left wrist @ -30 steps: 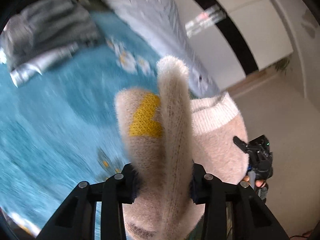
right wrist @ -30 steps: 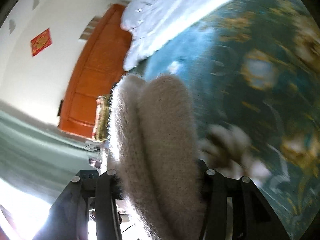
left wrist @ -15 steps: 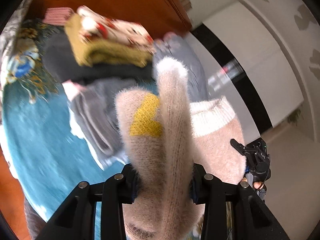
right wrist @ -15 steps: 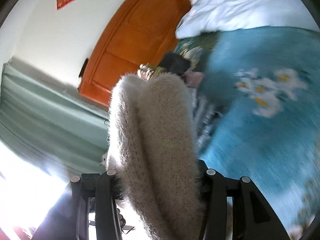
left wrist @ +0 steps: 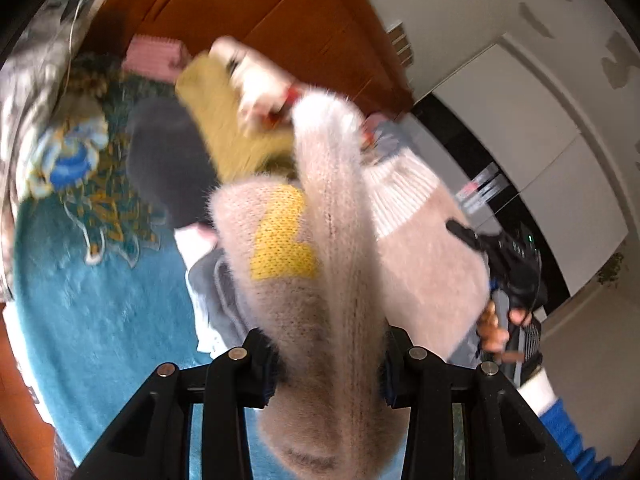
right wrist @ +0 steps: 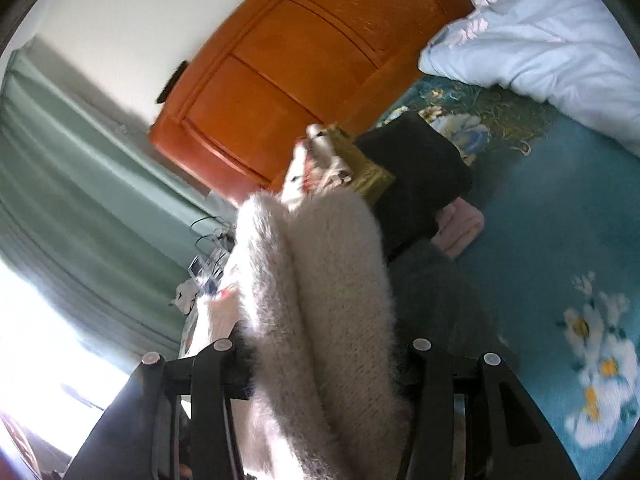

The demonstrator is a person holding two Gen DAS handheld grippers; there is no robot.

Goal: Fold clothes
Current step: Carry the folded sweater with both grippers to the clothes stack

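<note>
Fuzzy pink sweater (left wrist: 340, 280) bunched between left gripper (left wrist: 326, 364) fingers, right gripper (right wrist: 324, 364) fingers clamping another fold, teal floral bedspread (right wrist: 560, 240) beneath, folded clothes stack (left wrist: 188, 152) beyond

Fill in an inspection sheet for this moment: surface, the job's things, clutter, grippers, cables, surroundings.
Surface: teal floral bedspread, blurred by motion.
Job's things: fuzzy pink sweater with a yellow patch, folded and lifted; pile of folded clothes beyond it, with mustard and dark pieces.
Clutter: white duvet bunched on the bed.
Grippers: left hand-held gripper shut on the sweater; right hand-held gripper shut on another folded edge of it.
Cables: wires beside the bed, near the green curtain.
Surroundings: orange wooden headboard, white wall, white wardrobe.
</note>
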